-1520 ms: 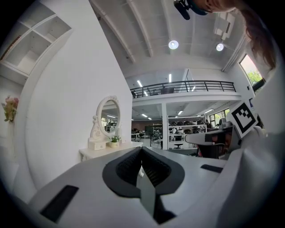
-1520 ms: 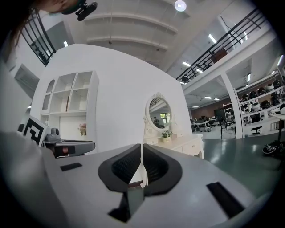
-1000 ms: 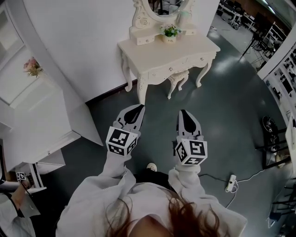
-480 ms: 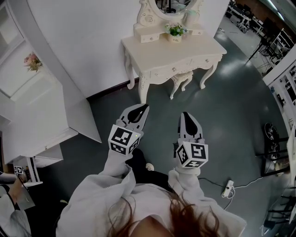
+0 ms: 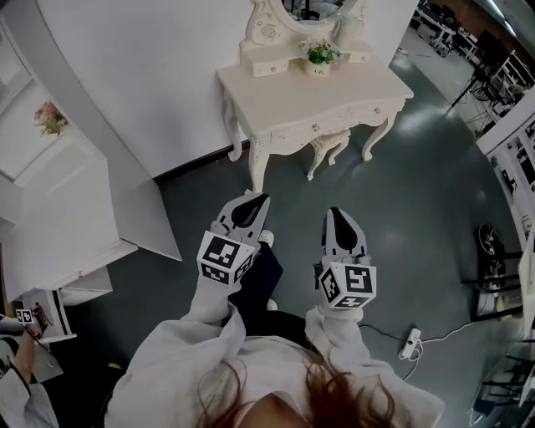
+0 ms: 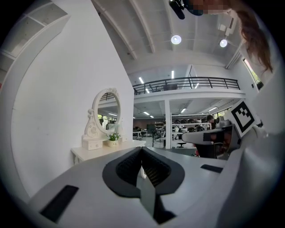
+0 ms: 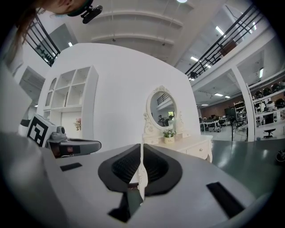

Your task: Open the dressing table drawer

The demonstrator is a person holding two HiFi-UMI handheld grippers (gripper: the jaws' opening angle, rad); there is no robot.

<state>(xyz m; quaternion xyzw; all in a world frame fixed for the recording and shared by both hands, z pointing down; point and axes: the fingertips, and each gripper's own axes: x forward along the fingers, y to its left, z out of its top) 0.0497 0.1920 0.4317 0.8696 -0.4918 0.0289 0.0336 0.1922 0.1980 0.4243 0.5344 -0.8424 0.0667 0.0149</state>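
The cream dressing table [image 5: 292,94] stands against the white wall at the top of the head view, with an oval mirror [image 5: 311,7] and a small flower pot [image 5: 318,55] on it. Its drawer front [image 5: 322,125] with small knobs is closed. Both grippers hover over the dark floor well short of the table and point towards it. My left gripper [image 5: 257,199] is shut with nothing in it, and so is my right gripper [image 5: 336,214]. The left gripper view shows the shut left gripper [image 6: 141,151] with the table [image 6: 107,149] far off. Beyond the shut right gripper [image 7: 142,149] lies the drawer front [image 7: 199,150].
A matching stool [image 5: 330,144] sits under the table. A white shelf unit [image 5: 58,209] with flowers [image 5: 50,119] stands at the left. A power strip [image 5: 410,341] and its cable lie on the floor at the right, near dark stands [image 5: 489,267]. Another person [image 5: 17,368] is at the lower left.
Both grippers have moved a little towards the dressing table and sunk slightly. The person's foot has stepped forward between them. The jaws stay shut.
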